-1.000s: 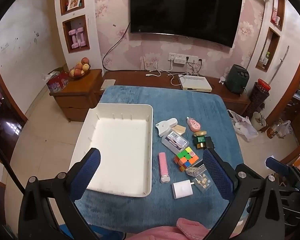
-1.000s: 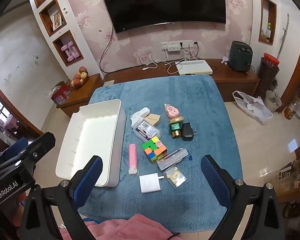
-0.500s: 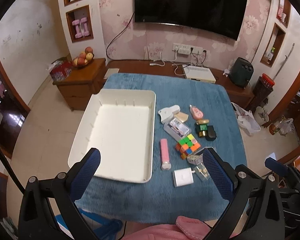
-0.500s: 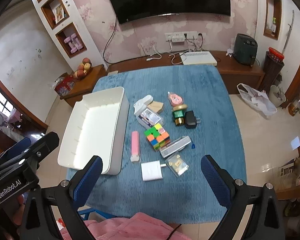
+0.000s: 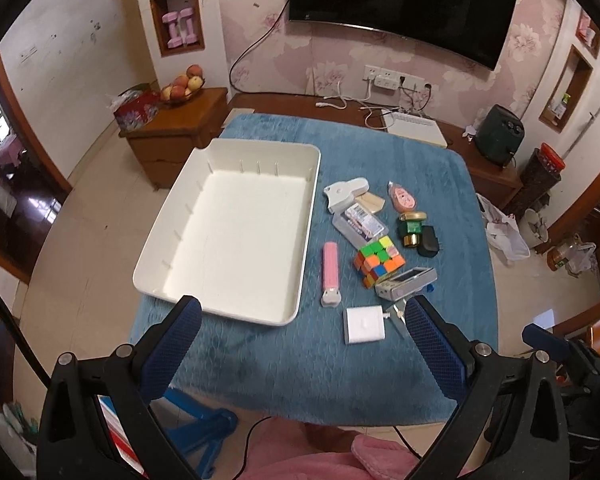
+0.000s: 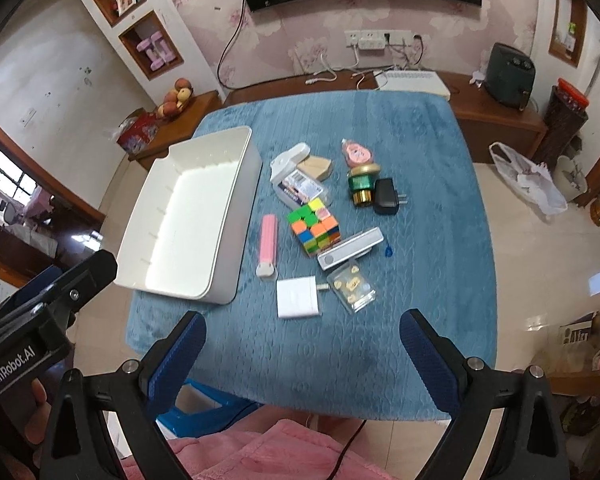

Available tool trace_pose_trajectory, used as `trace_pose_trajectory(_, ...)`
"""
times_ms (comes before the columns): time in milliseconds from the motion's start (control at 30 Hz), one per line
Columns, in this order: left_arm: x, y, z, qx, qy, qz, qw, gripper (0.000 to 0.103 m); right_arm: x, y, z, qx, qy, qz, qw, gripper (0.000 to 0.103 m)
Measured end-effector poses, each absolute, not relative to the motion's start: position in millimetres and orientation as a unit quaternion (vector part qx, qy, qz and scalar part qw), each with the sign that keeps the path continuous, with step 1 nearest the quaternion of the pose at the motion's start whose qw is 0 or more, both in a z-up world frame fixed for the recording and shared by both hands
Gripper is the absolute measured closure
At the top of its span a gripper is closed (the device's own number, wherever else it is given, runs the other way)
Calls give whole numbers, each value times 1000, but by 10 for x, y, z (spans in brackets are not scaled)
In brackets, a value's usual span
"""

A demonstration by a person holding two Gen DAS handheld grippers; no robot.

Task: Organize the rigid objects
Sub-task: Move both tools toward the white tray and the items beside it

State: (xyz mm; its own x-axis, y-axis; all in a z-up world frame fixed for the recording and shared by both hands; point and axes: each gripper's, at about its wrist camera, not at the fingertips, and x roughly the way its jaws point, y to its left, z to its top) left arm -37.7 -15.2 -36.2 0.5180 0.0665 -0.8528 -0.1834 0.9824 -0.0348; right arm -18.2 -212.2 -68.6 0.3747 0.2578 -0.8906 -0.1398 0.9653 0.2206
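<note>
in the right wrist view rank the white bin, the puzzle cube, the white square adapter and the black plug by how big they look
Largest to smallest, as they look:
1. white bin, by far
2. puzzle cube and white square adapter: too alike to rank, and the adapter lies nearer the camera
3. black plug

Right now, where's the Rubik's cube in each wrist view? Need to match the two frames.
Left wrist: Rubik's cube sits right of centre, right of the pink stick, above the white square adapter.
Right wrist: Rubik's cube sits at centre, again right of the pink stick.
Shared landmark: the white tray, left of the clutter in both views.
</note>
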Motion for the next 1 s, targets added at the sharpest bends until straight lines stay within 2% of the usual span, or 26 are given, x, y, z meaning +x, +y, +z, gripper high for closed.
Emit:
trace_pose_trajectory(667, -498, 26, -455, -102, 506, 103, 850, 5, -77, -2219, -926, 108, 595, 154, 781, 7)
trace_pose_trajectory(1000, -414, 477, -510, -99, 519, 91, 844, 9, 51, -2219, -1203, 228, 633, 97, 733, 7)
